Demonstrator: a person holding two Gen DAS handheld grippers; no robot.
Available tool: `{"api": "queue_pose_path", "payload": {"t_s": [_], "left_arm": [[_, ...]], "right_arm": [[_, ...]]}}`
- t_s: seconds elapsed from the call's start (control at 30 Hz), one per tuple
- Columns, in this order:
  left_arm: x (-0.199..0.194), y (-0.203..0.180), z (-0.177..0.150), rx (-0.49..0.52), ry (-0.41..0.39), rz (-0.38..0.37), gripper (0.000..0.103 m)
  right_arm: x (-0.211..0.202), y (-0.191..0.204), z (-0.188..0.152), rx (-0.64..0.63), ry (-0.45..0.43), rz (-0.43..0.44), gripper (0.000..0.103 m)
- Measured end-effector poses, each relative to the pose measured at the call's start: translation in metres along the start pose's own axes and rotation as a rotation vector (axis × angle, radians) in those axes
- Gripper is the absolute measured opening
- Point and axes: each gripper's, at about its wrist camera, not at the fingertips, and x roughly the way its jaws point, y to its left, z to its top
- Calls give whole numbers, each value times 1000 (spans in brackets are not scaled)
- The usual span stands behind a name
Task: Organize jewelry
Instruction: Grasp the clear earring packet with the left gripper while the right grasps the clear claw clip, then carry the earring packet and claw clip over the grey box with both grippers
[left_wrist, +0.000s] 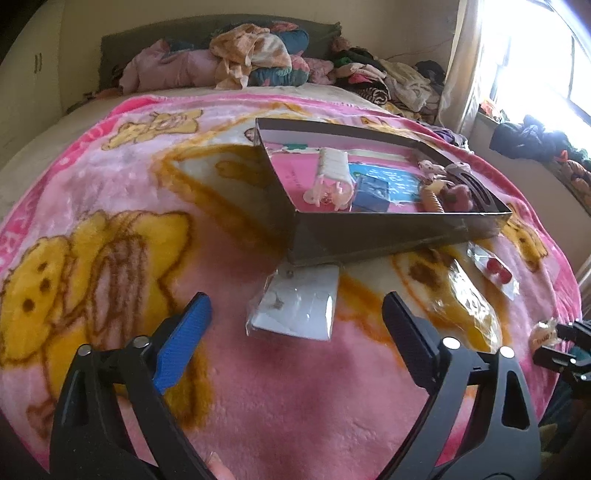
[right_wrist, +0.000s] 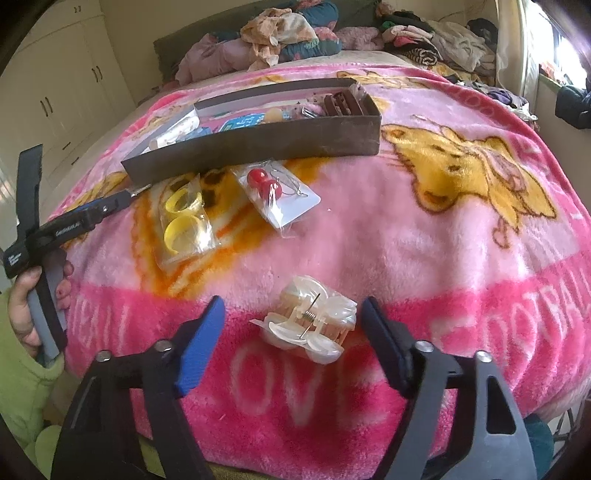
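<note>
My left gripper (left_wrist: 296, 297) stands open over the pink blanket. A white earring card in a clear packet (left_wrist: 295, 314) lies just ahead between its fingers, untouched. Behind it sits a shallow brown box (left_wrist: 388, 236) holding a white clip (left_wrist: 328, 177), a small blue box (left_wrist: 371, 194) and brown hair pieces. In the right wrist view, my right gripper (right_wrist: 293, 301) is open around a pearly white claw clip (right_wrist: 310, 325). Both pads are apart from the clip, the right one close to it. The brown box (right_wrist: 258, 140) lies further back.
A packet of yellow rings (right_wrist: 184, 225) and a packet with red bead earrings (right_wrist: 273, 195) lie in front of the box. A hand (right_wrist: 26, 295) in a green sleeve holds the left tool. Piled clothes (left_wrist: 251, 55) line the bed's far end, and a window stands at the right.
</note>
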Motion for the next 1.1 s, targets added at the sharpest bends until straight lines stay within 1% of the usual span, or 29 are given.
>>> {"api": "queue_pose_path", "payload": {"t_s": [0.07,0.13,0.17,0.2,0.23,0.37,0.5,0.83,0.93,1.1], "left_arm": [[3,-1,1,6,3,2,74],[6,-3,2,17,11,-3,59],[7,-4,3,20,14,-3,55],[9,-4,3,24,19,-2,46],[10,-5,3,27,23,0,39],[11,-7,2,41,27,-6,34],[8,-8,0,51,24,-7,32],[-8,-11,-9,61,24,-22,31],[-15,-14,-11,54,28,-51,31],[-27,-25,-13,76,21,-79,31]], "right_arm": [[1,0,0,3,4,-3,59],[1,-1,0,4,9,2,52],[2,-1,0,6,13,8,46],[2,-1,-1,8,14,11,46],[2,-1,-1,6,12,10,46],[1,2,-1,-4,8,24,46],[-1,7,-1,-14,-1,55,46],[-5,16,3,-30,-28,104,46],[-7,17,4,-25,-40,108,46],[-13,15,6,-16,-67,112,46]]}}
